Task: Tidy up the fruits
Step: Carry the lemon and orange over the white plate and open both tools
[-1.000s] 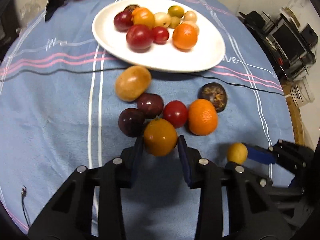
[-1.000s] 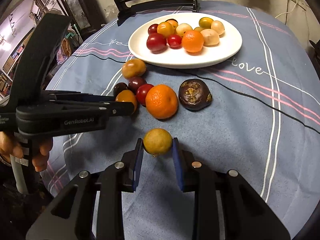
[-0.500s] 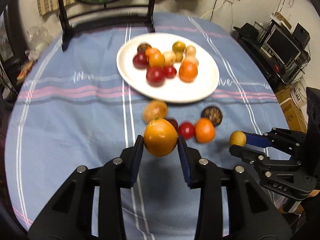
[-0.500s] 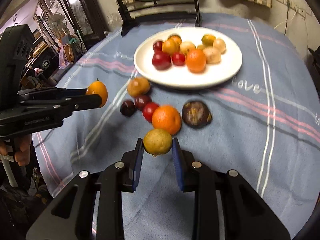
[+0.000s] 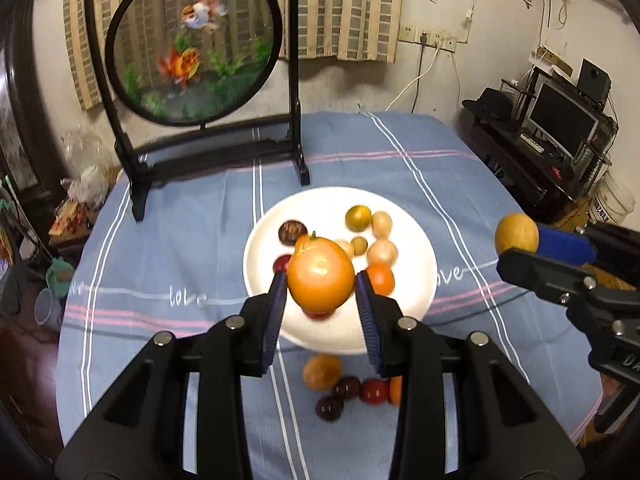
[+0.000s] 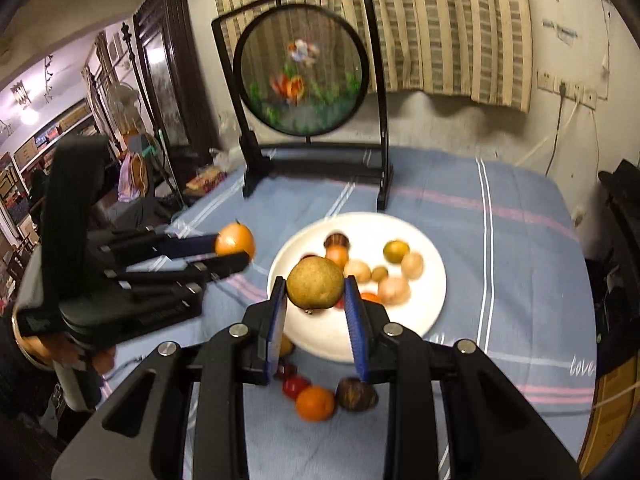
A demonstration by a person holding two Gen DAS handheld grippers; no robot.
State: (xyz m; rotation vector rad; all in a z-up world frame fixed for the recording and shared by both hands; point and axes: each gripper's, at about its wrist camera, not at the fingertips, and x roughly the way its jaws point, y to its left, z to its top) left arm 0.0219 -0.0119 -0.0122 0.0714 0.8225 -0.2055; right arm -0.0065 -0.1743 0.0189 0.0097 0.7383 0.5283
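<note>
My left gripper is shut on an orange fruit and holds it high above the white plate, which carries several fruits. My right gripper is shut on a yellow-brown fruit, also high over the plate. Each gripper shows in the other's view: the right one at the right, the left one at the left. Several loose fruits lie on the blue cloth in front of the plate, among them a tan one, a red one and an orange one.
A round fish-picture screen on a black stand stands at the table's far edge behind the plate. The table is covered by a blue striped cloth. A shelf with a monitor is off to the right of the table.
Both grippers have risen well above the table with their fruits and tilted up, so the screen and wall came into view. The fruits left on the cloth stayed put.
</note>
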